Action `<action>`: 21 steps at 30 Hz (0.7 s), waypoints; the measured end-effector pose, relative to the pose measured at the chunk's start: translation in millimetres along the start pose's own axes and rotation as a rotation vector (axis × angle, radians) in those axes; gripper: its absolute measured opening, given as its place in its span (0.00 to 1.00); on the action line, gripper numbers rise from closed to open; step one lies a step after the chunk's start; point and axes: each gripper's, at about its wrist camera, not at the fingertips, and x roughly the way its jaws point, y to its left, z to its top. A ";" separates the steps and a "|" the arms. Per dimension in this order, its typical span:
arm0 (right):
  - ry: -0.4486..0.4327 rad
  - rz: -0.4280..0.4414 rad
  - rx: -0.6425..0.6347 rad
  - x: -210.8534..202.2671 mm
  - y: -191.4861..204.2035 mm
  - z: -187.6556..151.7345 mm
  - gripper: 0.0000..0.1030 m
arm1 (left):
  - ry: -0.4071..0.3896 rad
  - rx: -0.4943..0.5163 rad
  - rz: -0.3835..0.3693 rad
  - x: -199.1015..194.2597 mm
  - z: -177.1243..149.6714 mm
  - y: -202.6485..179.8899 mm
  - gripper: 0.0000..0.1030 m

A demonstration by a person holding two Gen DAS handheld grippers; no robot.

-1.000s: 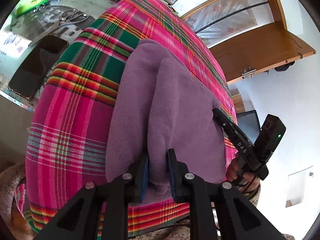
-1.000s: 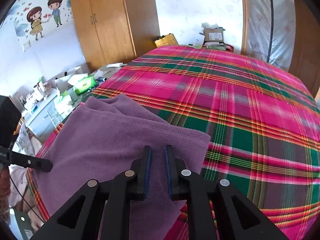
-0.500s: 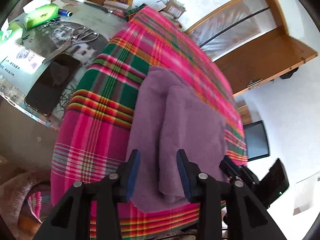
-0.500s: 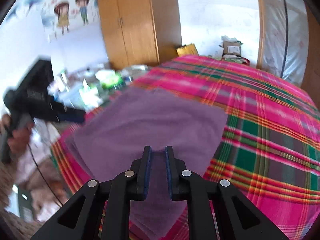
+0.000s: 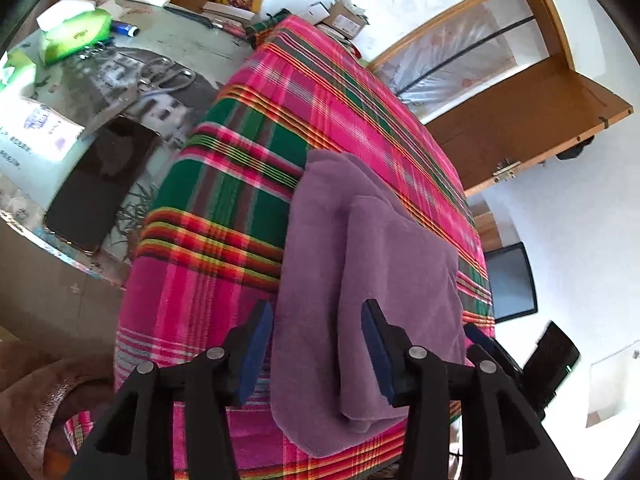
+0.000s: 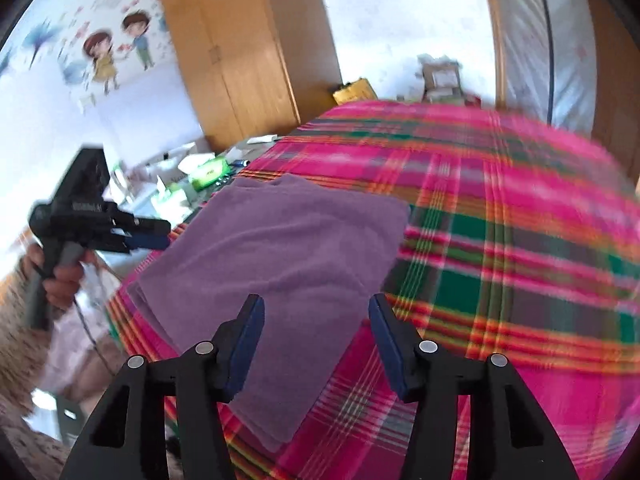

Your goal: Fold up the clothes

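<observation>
Through the left wrist camera I saw my left gripper with its jaws spread wide and opening, the blue pads clear of the cloth. The purple garment lay folded in layers near the front edge of the plaid bedspread, with its near corner draped toward the edge. The cloth showed between the two fingers, but neither pad pressed on it. To the left of the bed stood a cluttered table with a dark phone, scissors and a green tissue pack. At the lower right, part of my right gripper showed beside the garment.

Through the right wrist camera the picture was blurred. My right gripper also stood wide, its jaws opening, with nothing pinched; the garment's near corner lay on the bedspread below the gap. The cloth was a flat purple rectangle on the bed's left side. Off the bed's left edge I saw my left hand holding the left gripper just beside the garment, apart from it. A wooden wardrobe stood behind.
</observation>
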 end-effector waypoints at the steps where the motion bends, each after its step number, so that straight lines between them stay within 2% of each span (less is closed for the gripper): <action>1: 0.011 0.007 0.032 2.2 -6.7 -0.9 0.60 | 0.009 0.006 -0.012 2.3 0.4 0.1 0.47; 3: 0.029 0.025 0.088 5.1 -17.1 -1.9 0.61 | 0.012 0.015 -0.039 5.1 1.4 0.1 0.49; 6: 0.048 0.141 0.189 9.9 -30.6 -5.8 0.62 | 0.007 0.052 -0.082 7.6 3.3 -0.6 0.54; 7: 0.059 0.174 0.211 12.9 -33.1 -6.7 0.62 | 0.015 0.065 -0.074 10.7 4.6 -0.7 0.54; 14: 0.068 0.208 0.241 19.0 -38.2 -5.6 0.63 | 0.050 0.136 -0.045 21.2 5.5 -13.6 0.54; 17: 0.071 0.225 0.238 22.7 -37.0 -3.2 0.63 | 0.060 0.127 -0.056 24.2 8.0 -14.0 0.54; 21: 0.073 0.238 0.250 28.9 -32.2 1.6 0.65 | 0.081 0.043 -0.126 26.7 11.9 -4.9 0.54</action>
